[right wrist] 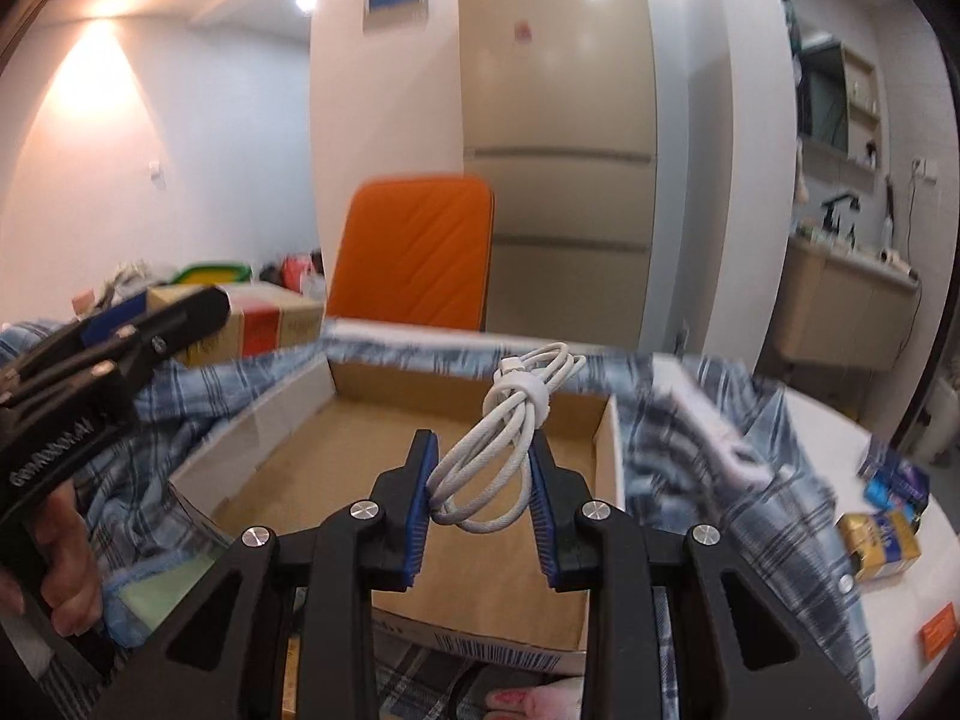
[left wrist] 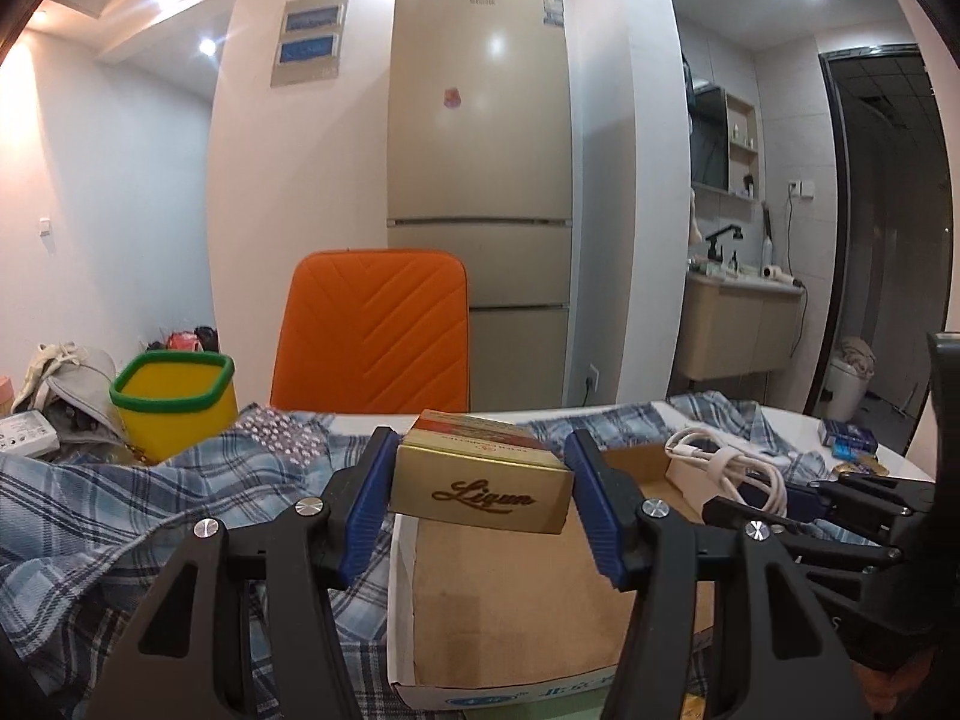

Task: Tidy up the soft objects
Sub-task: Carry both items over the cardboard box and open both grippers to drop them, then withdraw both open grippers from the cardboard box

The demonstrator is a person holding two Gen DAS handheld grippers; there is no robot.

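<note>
My left gripper (left wrist: 480, 495) is shut on a gold box (left wrist: 480, 480) marked "Ligun" and holds it above the near left part of an open cardboard box (left wrist: 516, 594). My right gripper (right wrist: 480, 495) is shut on a coiled white cable (right wrist: 510, 426) and holds it over the same cardboard box (right wrist: 420, 462). In the left wrist view the cable (left wrist: 729, 468) and right gripper (left wrist: 840, 498) show at the right. In the right wrist view the left gripper (right wrist: 120, 330) and its gold box (right wrist: 264, 318) show at the left. A blue plaid shirt (left wrist: 120, 510) lies crumpled around the cardboard box.
A yellow bin with a green rim (left wrist: 174, 402) stands at the back left, with a grey cap (left wrist: 78, 390) beside it. An orange chair (left wrist: 372, 330) stands behind the table. Small blue and gold packs (right wrist: 882, 516) lie on the white table at the right.
</note>
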